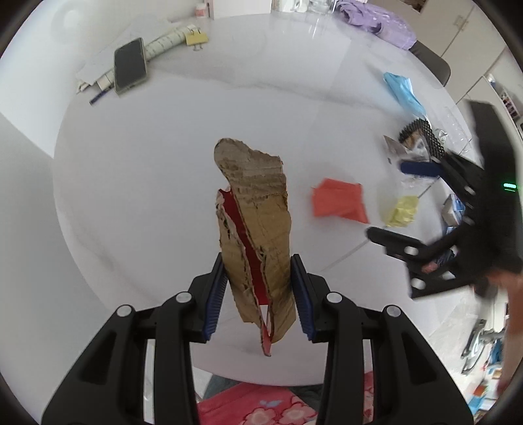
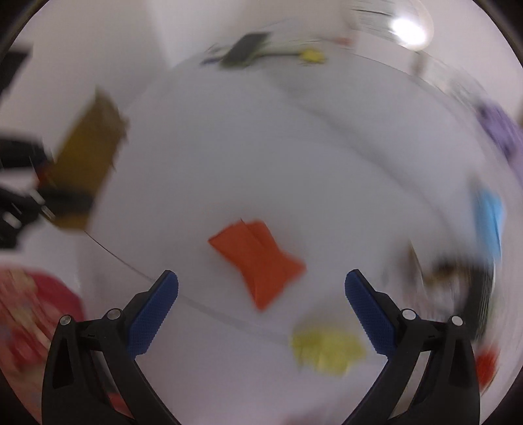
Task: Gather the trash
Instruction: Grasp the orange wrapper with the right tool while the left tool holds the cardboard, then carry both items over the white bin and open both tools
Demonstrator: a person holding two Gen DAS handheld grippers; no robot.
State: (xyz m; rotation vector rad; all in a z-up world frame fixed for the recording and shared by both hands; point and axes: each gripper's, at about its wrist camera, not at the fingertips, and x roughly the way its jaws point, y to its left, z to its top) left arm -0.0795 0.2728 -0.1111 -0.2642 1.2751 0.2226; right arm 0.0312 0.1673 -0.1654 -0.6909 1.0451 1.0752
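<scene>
Left gripper is clamped narrow on a torn cardboard scrap, brown w/ a red inner face. Both blue pads press its sides near the lower end; the piece stands up off the white table, top edge ragged.

Right gripper stands wide, nothing btwn its fingers, touching nothing. The right wrist view is badly smeared. Below and ahead of it lies an orange paper flat on the table, w/ a crumpled yellow paper nearer, off to the right. Cardboard shows at far left of that view, blurred.

In the left wrist view the orange and yellow bits sit right of the cardboard, close to each other but apart. Farther right: blue plastic bag and a clutter of wrappers. Far left: phone lying on papers. Far side: purple cloth.
</scene>
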